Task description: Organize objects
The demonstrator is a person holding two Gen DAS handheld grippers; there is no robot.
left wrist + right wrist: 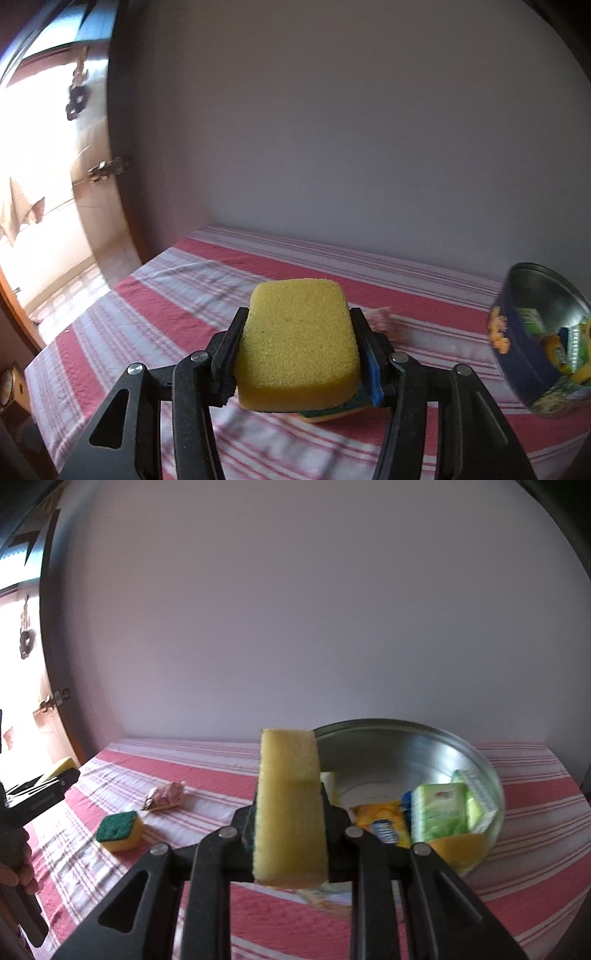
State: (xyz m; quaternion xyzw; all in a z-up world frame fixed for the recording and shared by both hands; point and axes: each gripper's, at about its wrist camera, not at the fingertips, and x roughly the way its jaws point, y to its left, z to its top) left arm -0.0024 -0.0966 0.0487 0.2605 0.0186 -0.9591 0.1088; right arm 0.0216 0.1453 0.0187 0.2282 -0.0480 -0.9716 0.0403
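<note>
My left gripper (299,321) is shut on a yellow sponge (295,350) held flat above the striped cloth, its green scouring side facing down. My right gripper (290,805) is shut on a second yellow sponge (288,768), which stands on edge with its green layer to the left. Just behind and right of it sits a round metal tin (388,753) holding a green packet (439,812) and a yellow packet (384,825). A third sponge (120,829) lies green side up on the cloth at the left. The tin (517,354) appears at the right edge of the left wrist view.
A red and white striped cloth (535,812) covers the table, which stands against a plain wall. A crumpled pinkish wrapper (166,794) lies near the third sponge. A person's hand (18,875) holds the left gripper at the far left. A bright doorway (37,184) opens on the left.
</note>
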